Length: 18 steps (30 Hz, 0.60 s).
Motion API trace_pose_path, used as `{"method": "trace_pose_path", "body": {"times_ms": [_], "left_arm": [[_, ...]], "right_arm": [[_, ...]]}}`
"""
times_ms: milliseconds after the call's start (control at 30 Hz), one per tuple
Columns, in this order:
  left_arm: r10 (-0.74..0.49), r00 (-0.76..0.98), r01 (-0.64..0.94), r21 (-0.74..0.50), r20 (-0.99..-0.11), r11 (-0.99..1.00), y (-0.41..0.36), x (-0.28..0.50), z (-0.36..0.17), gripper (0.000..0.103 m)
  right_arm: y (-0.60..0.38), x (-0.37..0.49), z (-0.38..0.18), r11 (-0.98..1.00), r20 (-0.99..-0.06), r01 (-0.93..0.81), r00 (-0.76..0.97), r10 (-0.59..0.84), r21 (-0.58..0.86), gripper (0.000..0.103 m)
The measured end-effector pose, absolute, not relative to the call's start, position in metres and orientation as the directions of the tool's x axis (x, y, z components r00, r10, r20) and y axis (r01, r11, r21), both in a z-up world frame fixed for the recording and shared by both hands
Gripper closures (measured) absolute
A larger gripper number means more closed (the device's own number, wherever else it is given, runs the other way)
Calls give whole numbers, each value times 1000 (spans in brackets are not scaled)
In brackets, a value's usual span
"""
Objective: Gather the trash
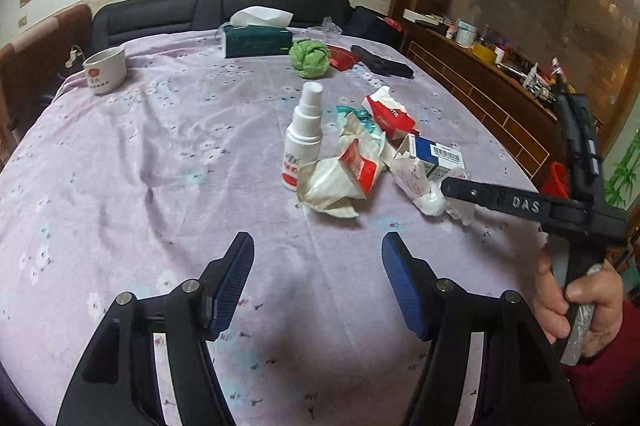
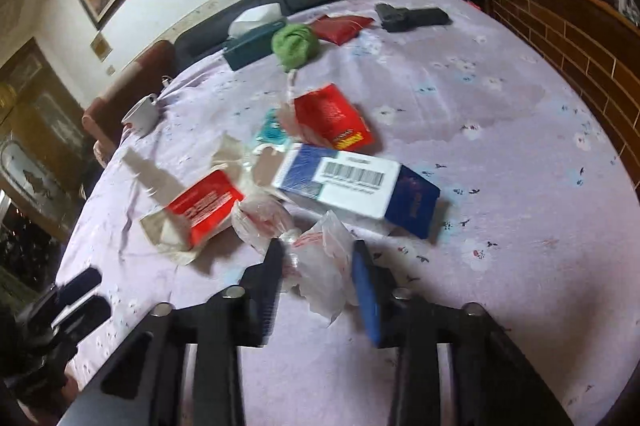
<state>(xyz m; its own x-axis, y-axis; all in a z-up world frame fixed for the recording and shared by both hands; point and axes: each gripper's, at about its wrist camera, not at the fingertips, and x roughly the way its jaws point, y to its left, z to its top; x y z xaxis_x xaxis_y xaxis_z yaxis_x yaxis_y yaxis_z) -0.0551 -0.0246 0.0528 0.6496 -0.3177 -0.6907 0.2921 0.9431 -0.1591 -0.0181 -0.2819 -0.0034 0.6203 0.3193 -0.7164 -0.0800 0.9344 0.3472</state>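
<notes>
Right gripper (image 2: 316, 258) straddling a crumpled clear plastic bag (image 2: 320, 266), left one just hanging back wide open

The right one's jaws sit either side of the bag but they're parted, not pinched yet, at the near edge of the trash pile toward the right side of the table (image 1: 120, 166). That bag looks super light, thin and slippery, so I'd bite the thick bunched middle, not a loose flap. Just behind it sits a blue and white carton with a barcode (image 2: 352, 186), stiff cardboard, easy on its flat sides. Torn red and white paper packs (image 2: 204, 206) are floppy and creased. The white spray bottle (image 1: 304, 134) is smooth round plastic and would probably roll. Left gripper (image 1: 318, 258) holds nothing, over the bare lilac floral tablecloth nearer the front edge
</notes>
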Motion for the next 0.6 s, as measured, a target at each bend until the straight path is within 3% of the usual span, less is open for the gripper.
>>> {"method": "trace_pose_path", "body": {"times_ms": [267, 600], "left_arm": [[-306, 611, 378, -72, -730, 923, -75, -26, 53, 35], [-82, 597, 370, 183, -798, 911, -126, 37, 25, 36]], "right_arm": [[-303, -64, 15, 922, -655, -94, 677, 335, 375, 71], [-331, -85, 14, 907, -629, -79, 696, 347, 413, 71]]}}
